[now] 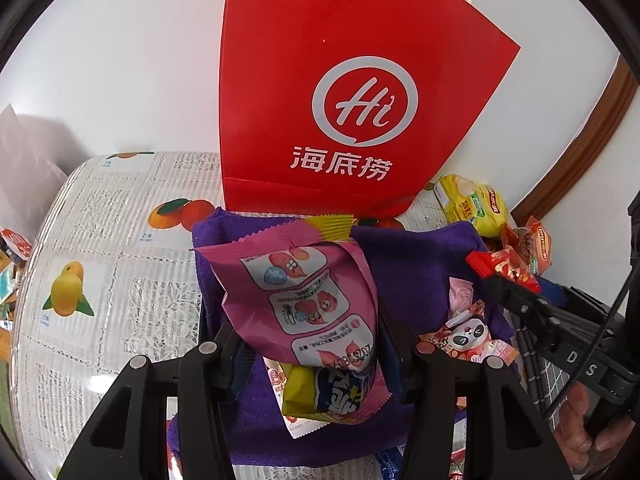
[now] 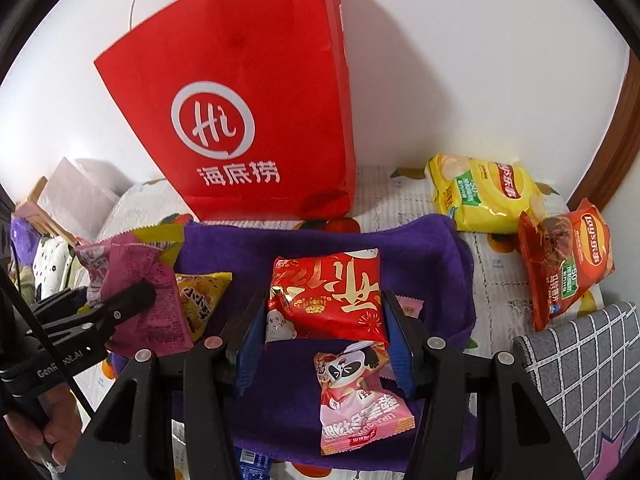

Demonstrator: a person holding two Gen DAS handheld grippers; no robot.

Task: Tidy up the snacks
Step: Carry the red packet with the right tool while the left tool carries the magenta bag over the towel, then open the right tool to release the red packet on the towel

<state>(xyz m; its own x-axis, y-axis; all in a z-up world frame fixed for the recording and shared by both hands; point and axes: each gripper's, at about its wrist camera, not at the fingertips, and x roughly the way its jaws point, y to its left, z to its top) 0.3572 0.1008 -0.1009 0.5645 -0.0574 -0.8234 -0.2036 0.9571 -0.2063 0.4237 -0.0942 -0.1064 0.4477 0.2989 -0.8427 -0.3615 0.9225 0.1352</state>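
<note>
Through my left wrist camera, my left gripper [image 1: 308,344] is clamped on a pink snack packet [image 1: 300,300], its fingers [image 1: 232,356] pressing the lower sides of the packet, which hangs above the purple towel [image 1: 416,268] with its crimped top toward the red Haidilao paper bag [image 1: 344,80]. A yellow and blue packet [image 1: 324,396] lies on the towel under it, and a panda-print pink packet [image 1: 464,340] rests to the right. I judge the packet is meant for the bag, so I should lift well clear of the loose packets first and keep the squeeze even so the slick film does not slip. Through my right wrist camera, my right gripper [image 2: 324,340] is closed on a red and gold snack packet [image 2: 328,292], held just above the towel and the panda packet [image 2: 360,396]. The yellow Lay's chip bag [image 2: 484,196] and the red Lay's chip bag [image 2: 568,260] lie on the fruit-print tablecloth [image 2: 400,200] to the right. I would bring one packet up at a time, since the bag's mouth sits high and out of sight.
</note>
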